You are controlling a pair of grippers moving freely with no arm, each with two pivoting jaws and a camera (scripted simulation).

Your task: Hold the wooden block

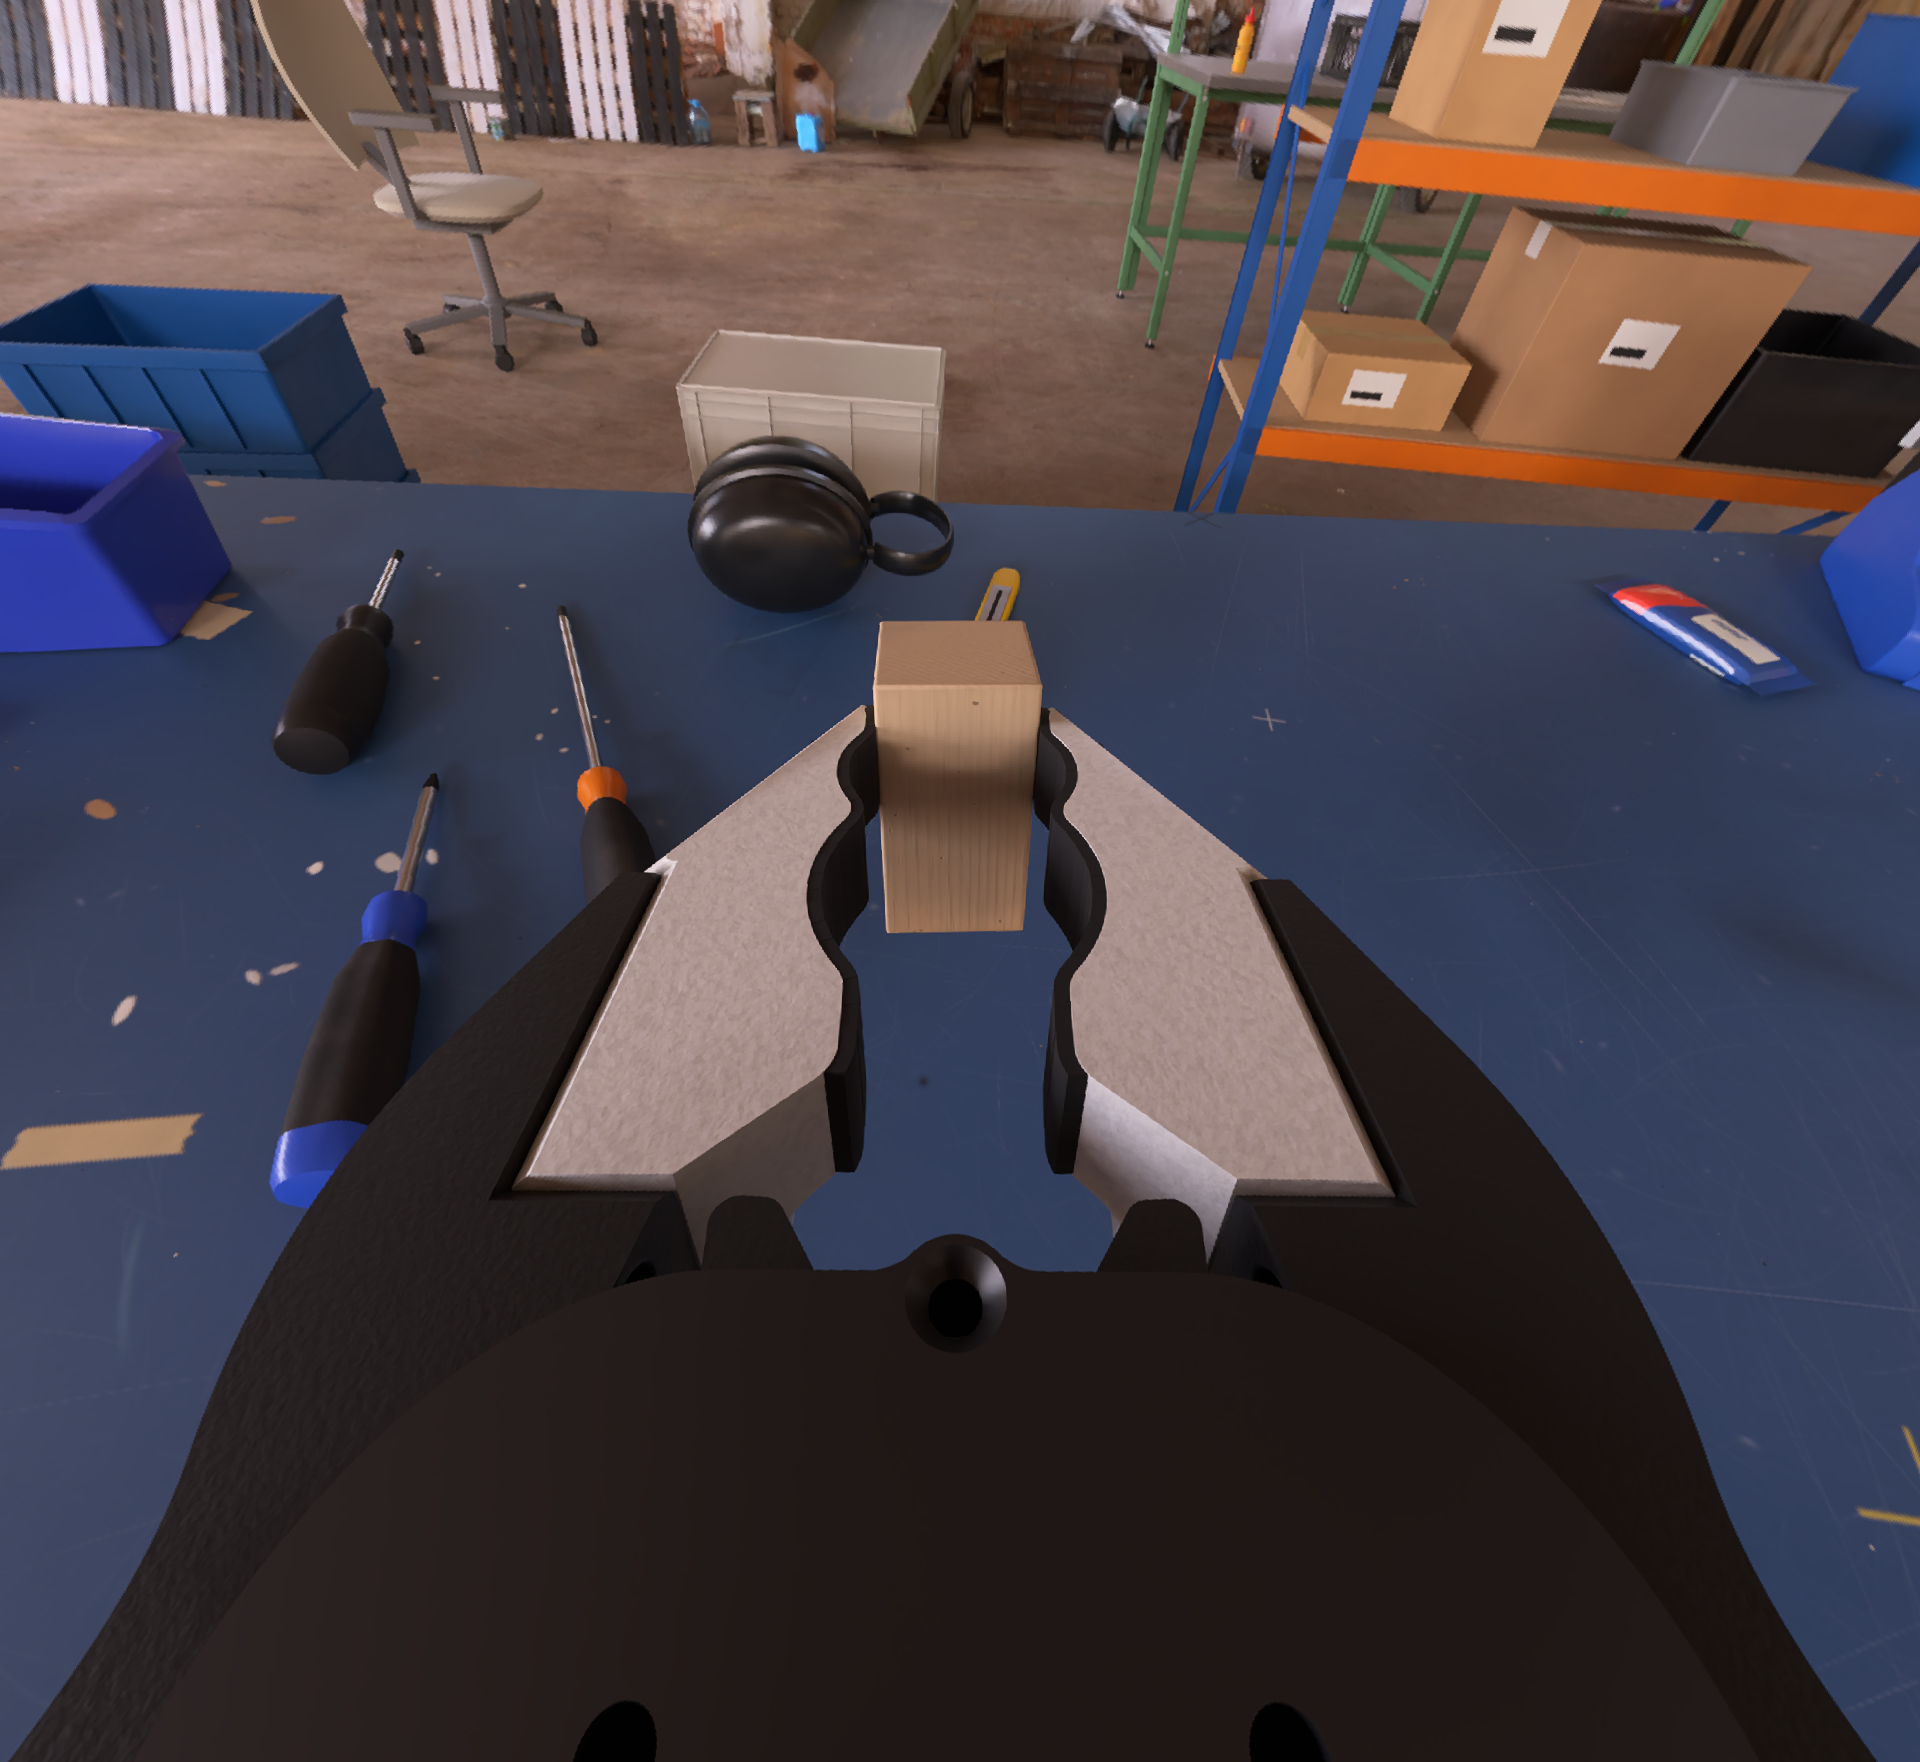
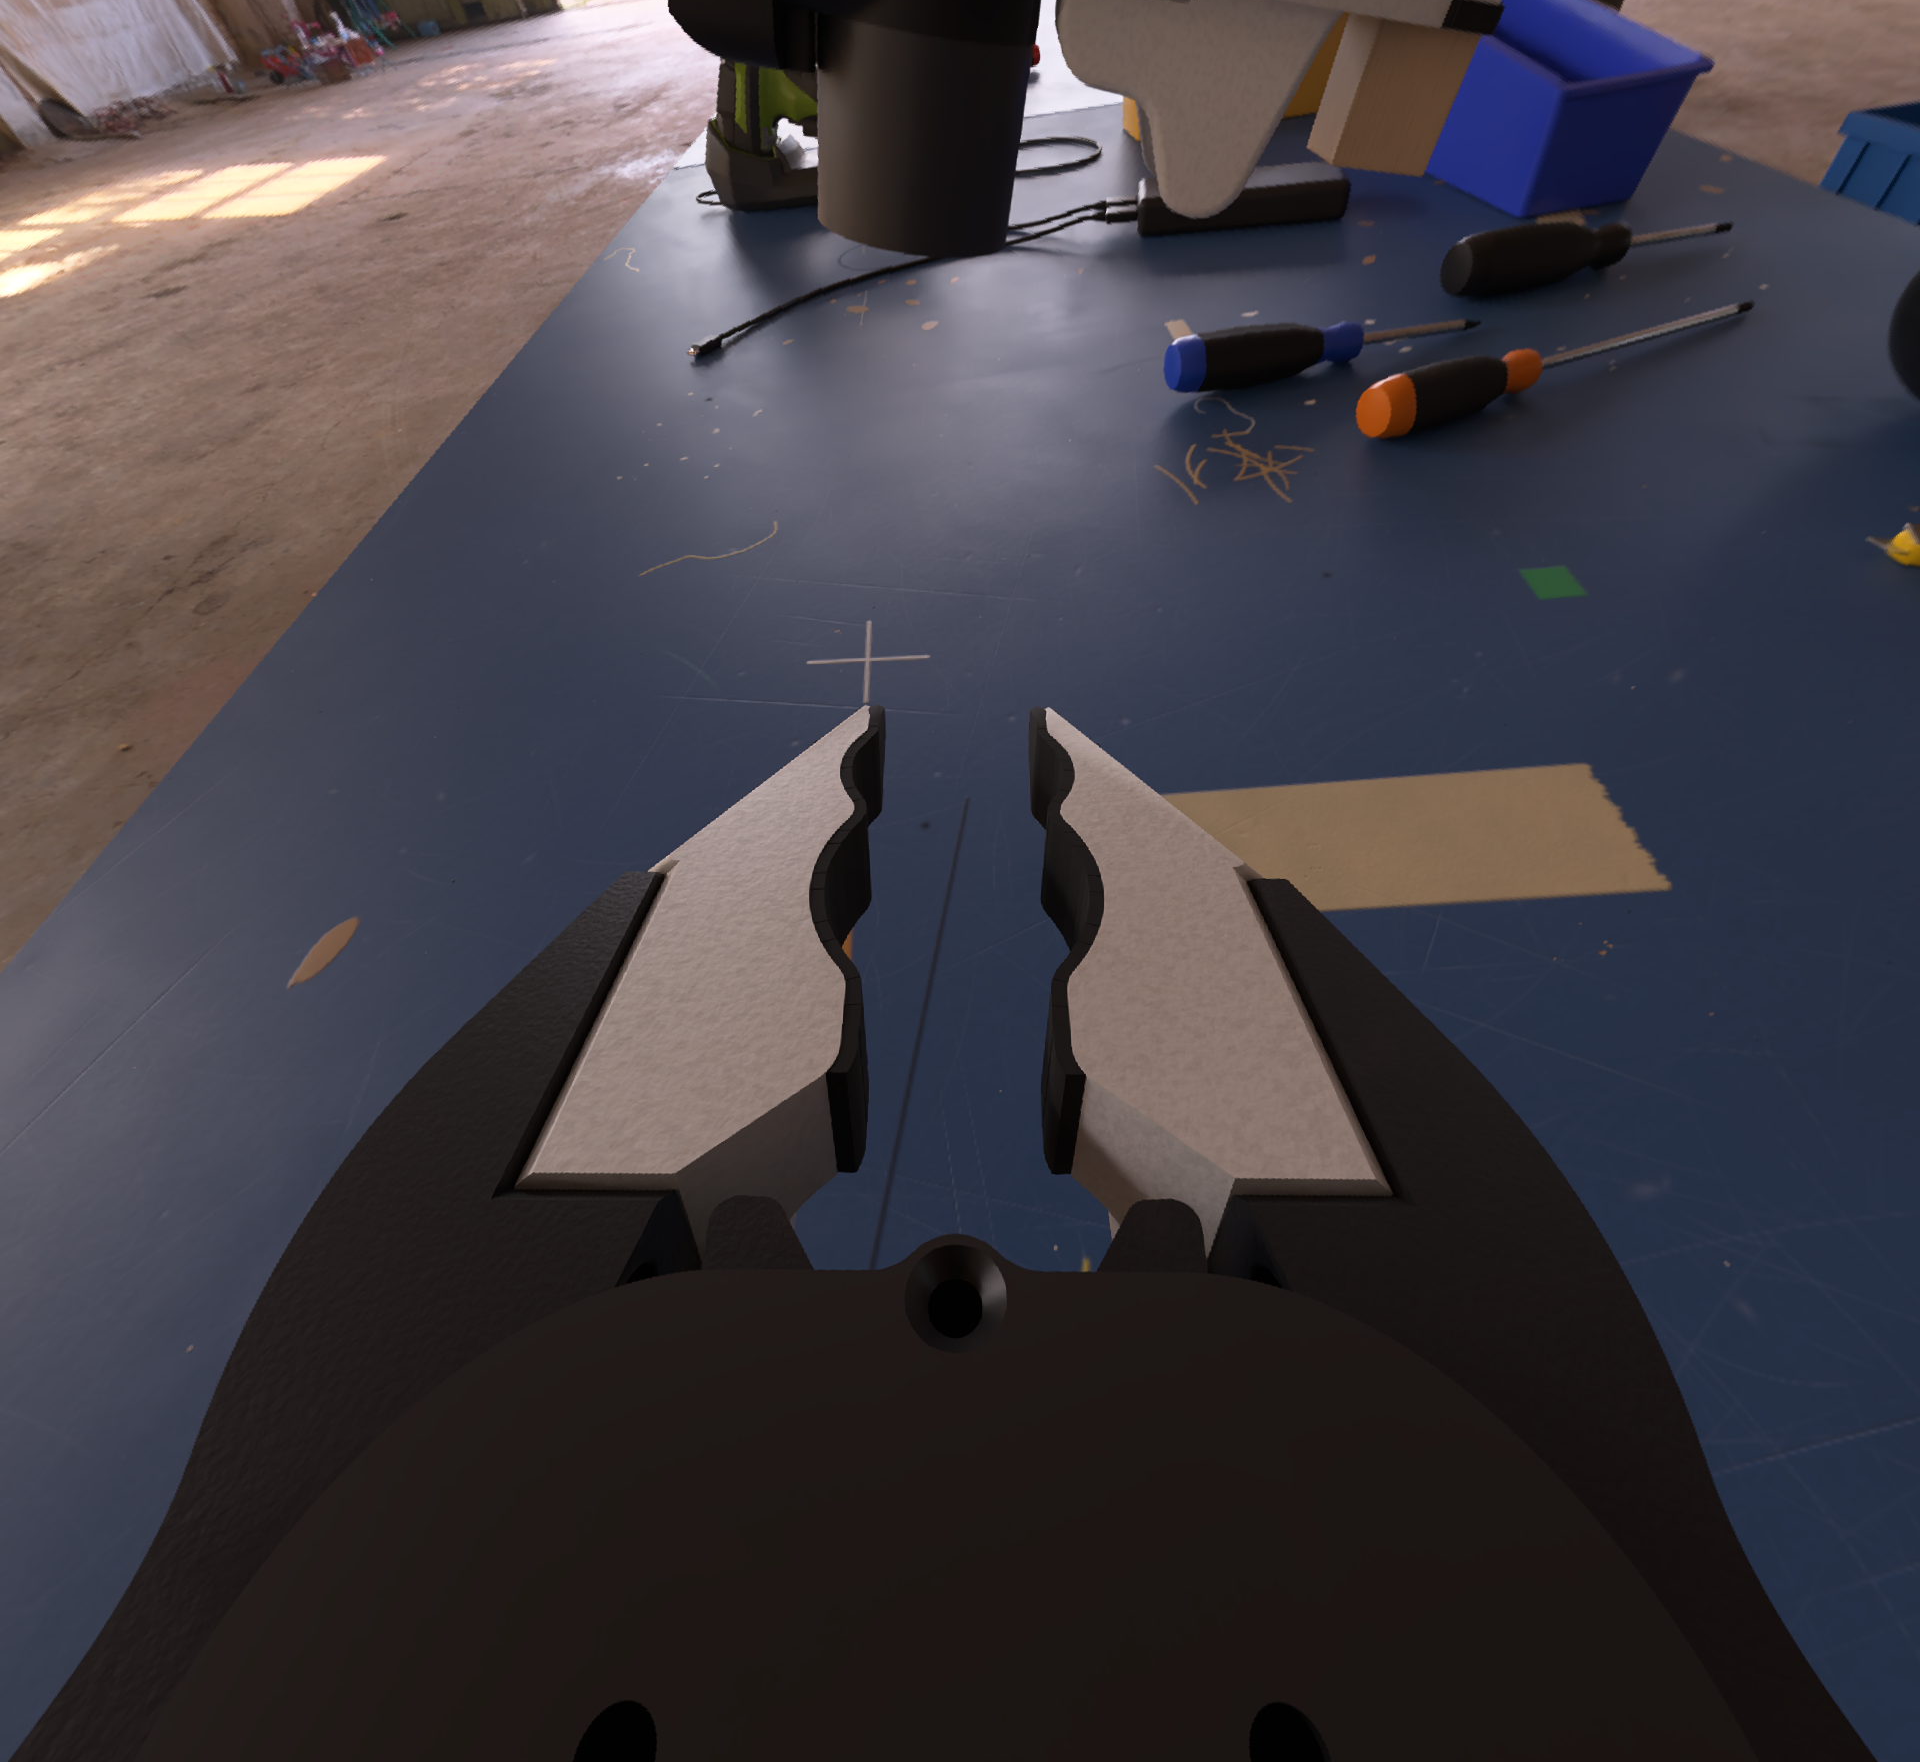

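Observation:
The wooden block (image 1: 954, 839) is a pale upright rectangular piece. My left gripper (image 1: 956, 725) is shut on it, the two fingertips pressing its left and right sides, and holds it above the blue table (image 1: 1455, 933). In the right wrist view the left gripper (image 2: 1392, 39) shows at the top with the block (image 2: 1382, 102) in it, clear of the table. My right gripper (image 2: 956, 725) is open and empty, low over the table (image 2: 623, 777), apart from the block.
Three screwdrivers (image 1: 343, 673) (image 1: 592, 756) (image 1: 358, 995) lie left of the block. A black round object with a ring (image 1: 790, 523) and a yellow knife (image 1: 997, 592) lie behind it. Blue bins (image 1: 94, 538) (image 2: 1558, 102), a tube (image 1: 1704, 637), a cable (image 2: 883, 278) and tape (image 2: 1434, 834) are on the table.

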